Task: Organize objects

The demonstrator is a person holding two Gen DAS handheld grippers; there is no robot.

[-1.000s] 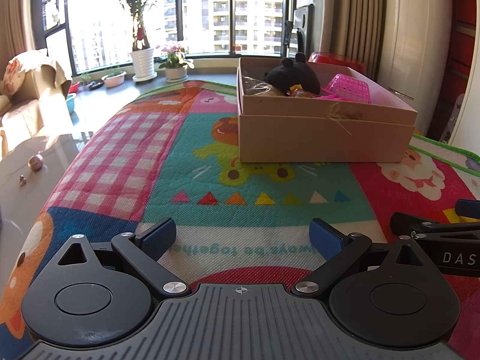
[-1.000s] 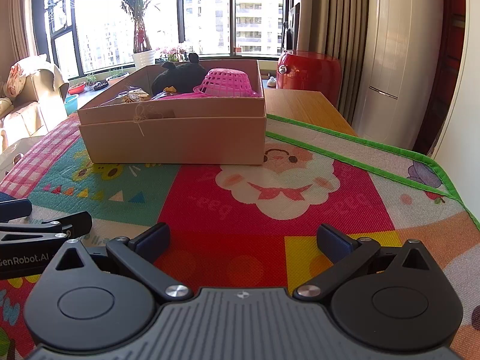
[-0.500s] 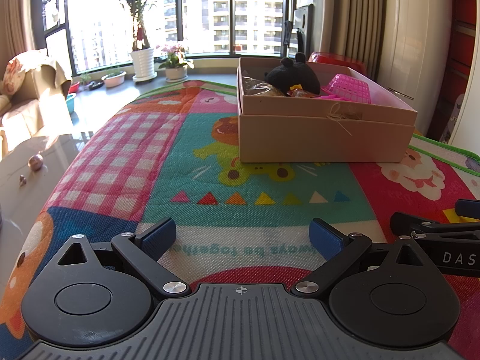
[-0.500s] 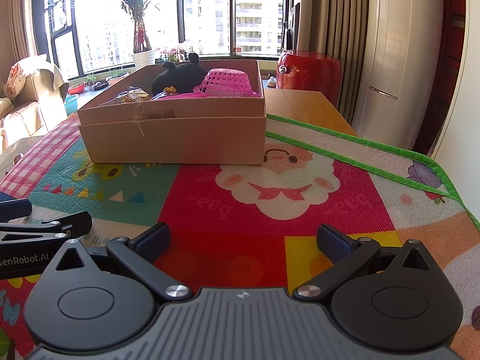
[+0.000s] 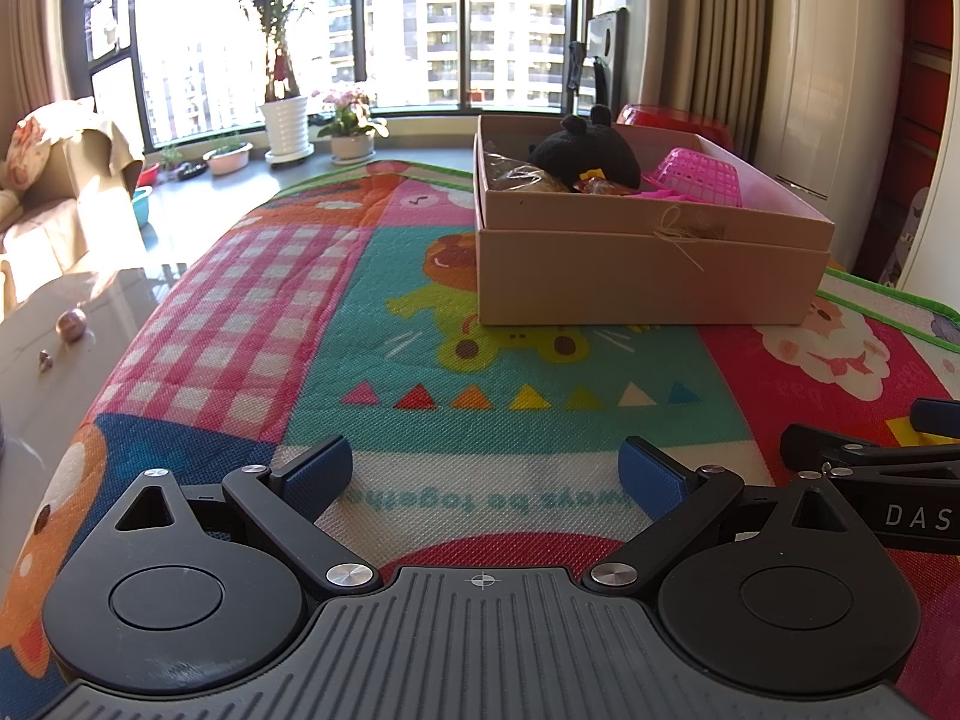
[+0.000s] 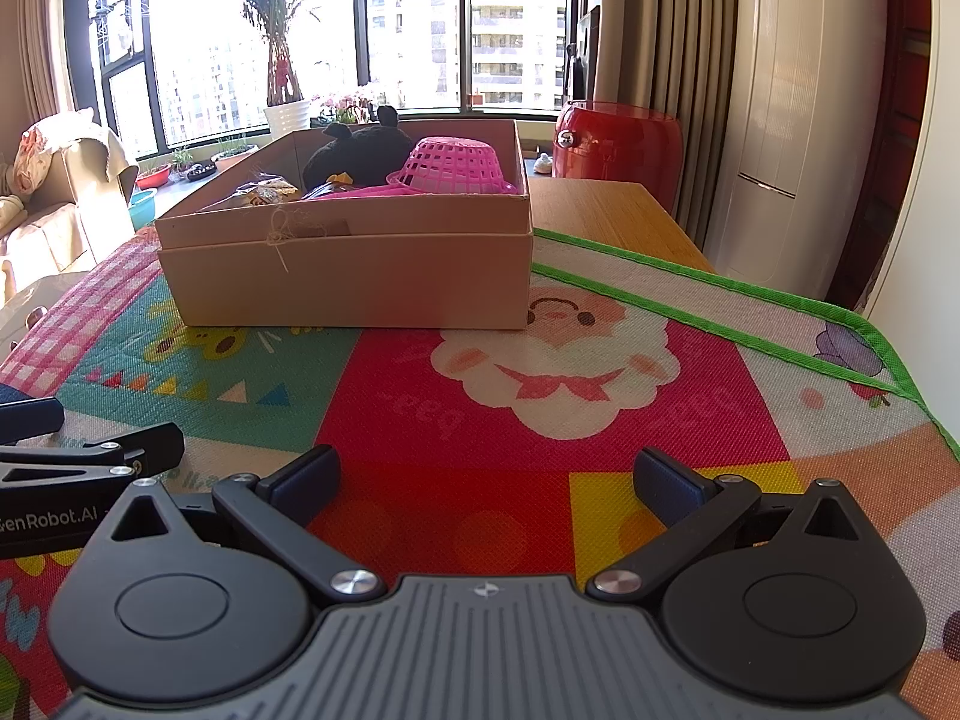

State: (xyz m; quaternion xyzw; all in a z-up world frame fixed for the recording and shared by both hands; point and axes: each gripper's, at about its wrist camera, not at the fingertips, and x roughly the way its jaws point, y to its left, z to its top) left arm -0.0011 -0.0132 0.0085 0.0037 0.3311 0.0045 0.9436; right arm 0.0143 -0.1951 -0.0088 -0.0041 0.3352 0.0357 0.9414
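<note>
A tan cardboard box point(image 5: 648, 276) stands on the colourful play mat point(image 5: 360, 312); it also shows in the right wrist view point(image 6: 360, 282). Inside it are a black plush toy point(image 5: 585, 153), an upturned pink plastic basket point(image 5: 699, 177) and a wrapped snack packet point(image 5: 522, 177). The plush point(image 6: 354, 153) and basket point(image 6: 453, 165) show from the right too. My left gripper point(image 5: 486, 471) is open and empty, low over the mat, well short of the box. My right gripper point(image 6: 489, 477) is open and empty, beside the left one.
A red stool point(image 6: 618, 141) stands behind the wooden table top point(image 6: 606, 216). Potted plants point(image 5: 288, 120) line the window sill. A sofa point(image 5: 54, 192) is at the far left. The mat's green edge point(image 6: 780, 306) runs along the right.
</note>
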